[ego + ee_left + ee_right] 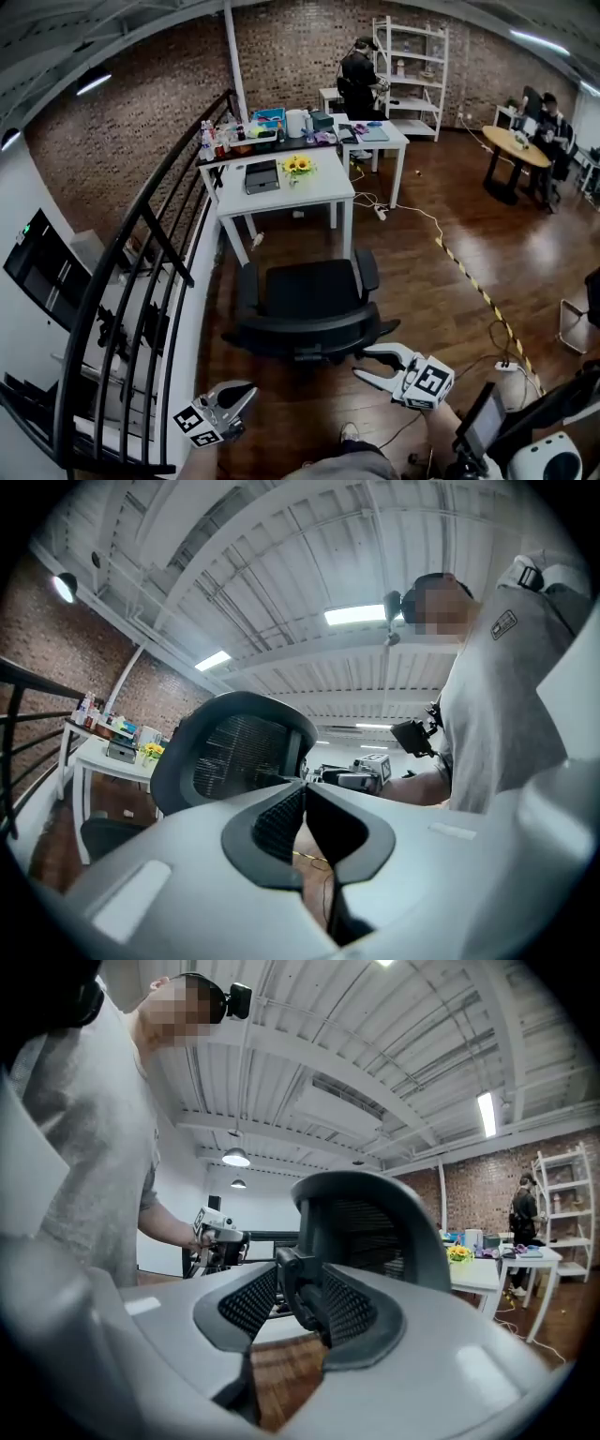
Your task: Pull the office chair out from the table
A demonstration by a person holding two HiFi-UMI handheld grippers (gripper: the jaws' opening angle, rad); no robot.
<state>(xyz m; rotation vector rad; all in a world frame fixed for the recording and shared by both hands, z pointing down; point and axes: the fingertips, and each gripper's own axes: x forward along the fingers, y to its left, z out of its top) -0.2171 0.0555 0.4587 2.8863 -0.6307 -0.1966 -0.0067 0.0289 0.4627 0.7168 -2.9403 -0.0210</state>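
Office chair: the office chair [309, 291] stands at the near side of the table [323, 192]. Its seat front is close to the table's legs and its backrest is turned away from the table, toward the person.
Seat and tabletop: the seat shows in full in the head view, so it lies in front of the table's edge and is not tucked beneath it.
Left tongs: the left gripper [247, 392] has its jaws pressed together with nothing in them. It is on the far side of the chair from the table, apart from the backrest and off to its left.
Right tongs: the right gripper [364, 364] is also beyond the chair from the table, just behind the backrest's right end. Its jaws stand partly apart around a dark strut [302, 1283] on the back of the chair, and the pads seem to bear on both sides of it (the head view is less clear on this).
Done so far: one grip on the chair looks taken, and the chair is at most a little way off the table.
Left to do: by my reading, most of the pull, drawing the chair back from the table across the wooden floor [441, 309].
Caution: only one tong holds, so the chair may swivel.
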